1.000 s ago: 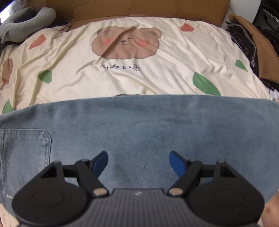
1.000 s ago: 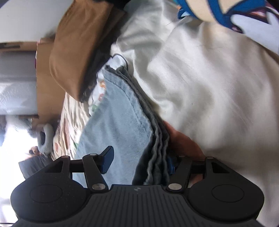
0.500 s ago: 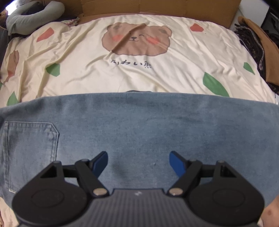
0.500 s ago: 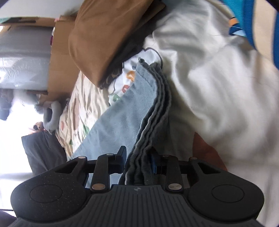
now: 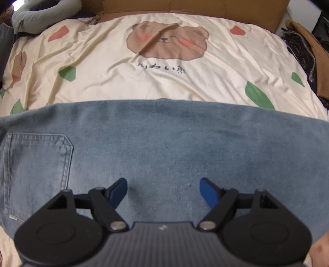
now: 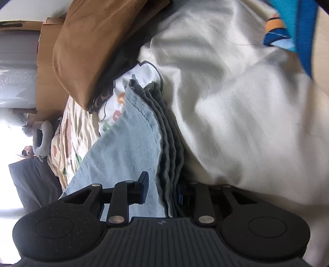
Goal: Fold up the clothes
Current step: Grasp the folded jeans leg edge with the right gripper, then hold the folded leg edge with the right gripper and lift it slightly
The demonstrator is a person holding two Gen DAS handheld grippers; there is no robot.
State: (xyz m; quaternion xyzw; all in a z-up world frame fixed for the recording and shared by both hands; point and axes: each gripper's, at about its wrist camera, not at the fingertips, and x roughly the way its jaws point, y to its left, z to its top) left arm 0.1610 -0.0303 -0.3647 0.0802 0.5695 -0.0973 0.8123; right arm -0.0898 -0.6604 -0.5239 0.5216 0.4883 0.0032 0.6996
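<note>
Folded light-blue jeans [image 5: 164, 147] lie flat across a cream bedsheet [image 5: 127, 82] with a bear print. A back pocket [image 5: 37, 168] shows at the left. My left gripper [image 5: 163, 191] hovers just above the denim, open, nothing between its blue pads. In the right wrist view the jeans [image 6: 127, 152] are seen edge-on, with several stacked layers at the hem end. My right gripper [image 6: 162, 191] is shut on that stack of layers, one pad [image 6: 144, 184] on top of the denim, the other under the stack and mostly hidden.
A brown garment [image 6: 96, 47] and dark patterned clothes [image 5: 302, 53] lie at the bed's right side. White bedding [image 6: 236, 102] bulges beside the jeans' end. A grey pillow [image 5: 41, 16] and a cardboard edge [image 5: 185, 6] sit at the far side.
My right gripper's jaws closed onto the jeans' layered end, and it shifted along the bed. The left gripper stayed open over the denim, almost still.
</note>
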